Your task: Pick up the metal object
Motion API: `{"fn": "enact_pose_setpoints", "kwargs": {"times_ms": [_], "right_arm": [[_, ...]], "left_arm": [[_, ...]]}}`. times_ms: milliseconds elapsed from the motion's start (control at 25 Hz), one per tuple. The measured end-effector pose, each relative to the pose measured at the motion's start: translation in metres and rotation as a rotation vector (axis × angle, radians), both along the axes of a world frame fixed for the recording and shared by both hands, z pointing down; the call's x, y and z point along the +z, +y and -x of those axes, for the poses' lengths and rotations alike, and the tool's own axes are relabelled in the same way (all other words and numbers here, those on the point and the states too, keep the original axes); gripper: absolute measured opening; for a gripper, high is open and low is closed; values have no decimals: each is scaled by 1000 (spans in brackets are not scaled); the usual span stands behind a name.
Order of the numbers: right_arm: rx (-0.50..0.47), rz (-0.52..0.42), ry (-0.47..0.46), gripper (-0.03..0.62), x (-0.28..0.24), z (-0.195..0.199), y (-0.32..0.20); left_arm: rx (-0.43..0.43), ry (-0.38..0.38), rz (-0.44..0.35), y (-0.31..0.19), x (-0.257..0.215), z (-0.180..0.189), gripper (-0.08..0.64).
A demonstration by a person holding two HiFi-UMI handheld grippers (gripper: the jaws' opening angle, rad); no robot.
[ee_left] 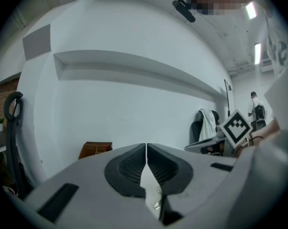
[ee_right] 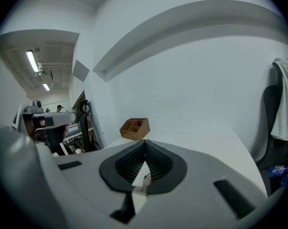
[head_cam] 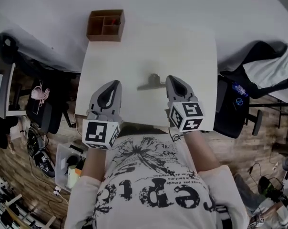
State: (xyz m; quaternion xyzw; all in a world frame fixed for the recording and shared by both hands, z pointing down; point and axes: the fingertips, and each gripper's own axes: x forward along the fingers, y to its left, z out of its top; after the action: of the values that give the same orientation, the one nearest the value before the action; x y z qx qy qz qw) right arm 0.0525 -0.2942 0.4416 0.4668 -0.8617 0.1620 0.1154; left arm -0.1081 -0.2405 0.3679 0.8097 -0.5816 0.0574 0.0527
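The metal object (head_cam: 151, 82), a small grey bracket-like piece, lies on the white table (head_cam: 182, 46) near its front half. It sits between my two grippers, nearer the right one. My left gripper (head_cam: 116, 84) hovers to its left and my right gripper (head_cam: 172, 79) just to its right, both pointing away from me. Both have their jaws shut with nothing held. A sliver of the metal object (ee_left: 157, 197) shows through the gap behind the tips of my left gripper (ee_left: 146, 146). The metal object (ee_right: 144, 182) shows the same way behind the tips of my right gripper (ee_right: 144, 141).
A wooden compartment box (head_cam: 105, 25) stands at the table's far left corner, also seen as the wooden box (ee_left: 94, 149) and the wooden box (ee_right: 134, 128). A black chair draped with cloth (head_cam: 258, 66) stands right of the table. Clutter and cables (head_cam: 39, 142) lie on the floor at left.
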Motion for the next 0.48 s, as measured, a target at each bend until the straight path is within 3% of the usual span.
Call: {"fn": "enact_pose_setpoints", "kwargs": {"times_ms": [440, 480], "right_arm": [[5, 188, 152, -3, 78, 19, -25], [10, 210, 161, 46, 86, 21, -26]], "left_arm": [[123, 32, 20, -50, 19, 9, 11], [138, 36, 26, -54, 22, 11, 11]]}}
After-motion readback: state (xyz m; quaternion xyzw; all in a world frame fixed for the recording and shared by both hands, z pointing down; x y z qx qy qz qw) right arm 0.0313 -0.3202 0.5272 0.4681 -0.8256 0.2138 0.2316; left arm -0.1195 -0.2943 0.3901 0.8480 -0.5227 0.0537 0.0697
